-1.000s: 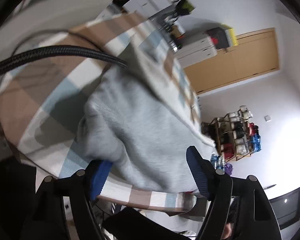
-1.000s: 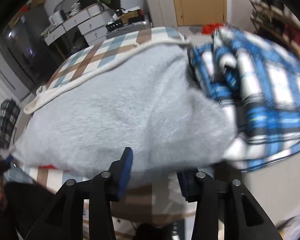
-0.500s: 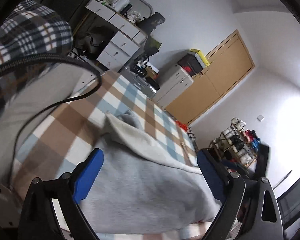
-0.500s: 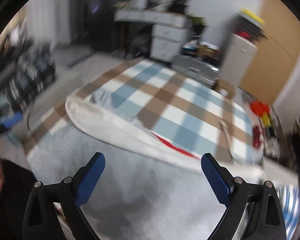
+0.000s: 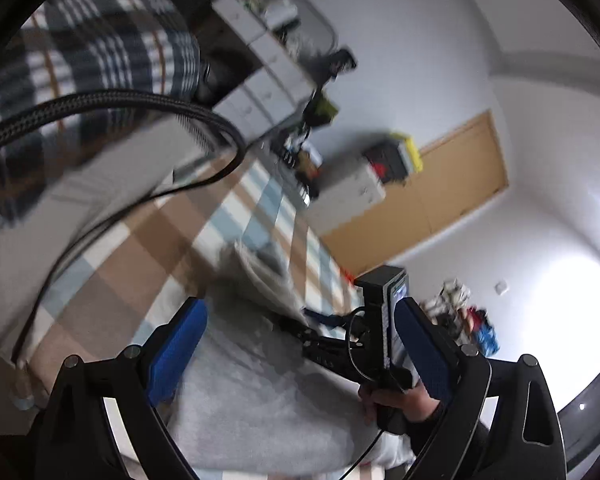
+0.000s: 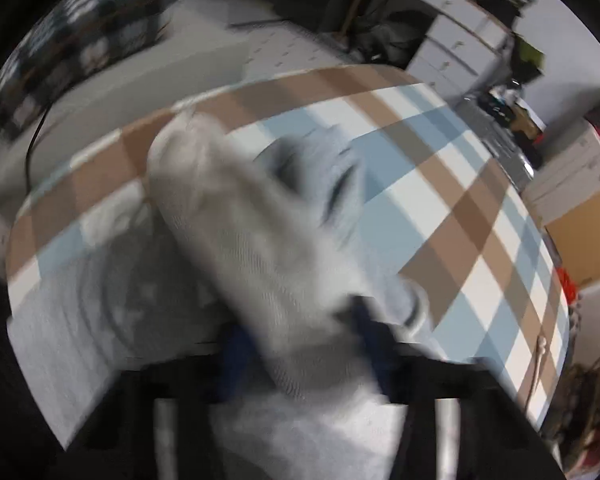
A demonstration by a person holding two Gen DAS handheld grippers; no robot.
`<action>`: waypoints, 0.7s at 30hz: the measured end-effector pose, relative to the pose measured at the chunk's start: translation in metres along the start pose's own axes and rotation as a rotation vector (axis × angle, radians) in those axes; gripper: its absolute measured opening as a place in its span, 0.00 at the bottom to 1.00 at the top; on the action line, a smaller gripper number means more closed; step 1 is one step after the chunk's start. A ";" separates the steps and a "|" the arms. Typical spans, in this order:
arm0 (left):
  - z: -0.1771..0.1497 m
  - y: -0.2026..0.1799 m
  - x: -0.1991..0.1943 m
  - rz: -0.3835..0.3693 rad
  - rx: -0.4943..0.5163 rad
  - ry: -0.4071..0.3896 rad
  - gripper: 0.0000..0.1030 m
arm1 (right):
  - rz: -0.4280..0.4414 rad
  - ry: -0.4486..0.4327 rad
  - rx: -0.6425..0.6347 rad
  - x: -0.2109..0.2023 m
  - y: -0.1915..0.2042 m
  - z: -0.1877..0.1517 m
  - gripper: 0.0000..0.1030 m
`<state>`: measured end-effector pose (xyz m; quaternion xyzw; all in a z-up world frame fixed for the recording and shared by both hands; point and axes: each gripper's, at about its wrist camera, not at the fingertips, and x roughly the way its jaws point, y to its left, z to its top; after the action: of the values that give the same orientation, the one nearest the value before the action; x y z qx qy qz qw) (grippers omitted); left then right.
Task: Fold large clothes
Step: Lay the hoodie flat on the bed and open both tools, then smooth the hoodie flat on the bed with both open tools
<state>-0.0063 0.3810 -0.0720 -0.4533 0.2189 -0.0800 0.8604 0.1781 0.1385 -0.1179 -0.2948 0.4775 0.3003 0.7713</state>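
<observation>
Sweatshirt on the covered bench, both tongs at its near end

The sweatshirt lies on the checked cloth that covers the bench — in the left wrist view it fills the near part, the cloth running on behind it toward the drawer units and the door at the back. The left tongs hang above the near edge; the right tongs sit just right of middle, over the garment. In the right wrist view a thick fold of it lies between the right tongs' pads — cloth beyond, cabinets behind.
</observation>
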 end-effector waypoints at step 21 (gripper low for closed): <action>-0.028 -0.011 0.029 0.090 0.092 0.178 0.90 | -0.136 -0.279 0.347 -0.071 -0.125 0.005 0.81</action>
<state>0.0078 0.3438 -0.0855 -0.3942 0.3106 -0.0913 0.8601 0.2481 0.0483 -0.0303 -0.1451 0.3898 0.1992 0.8873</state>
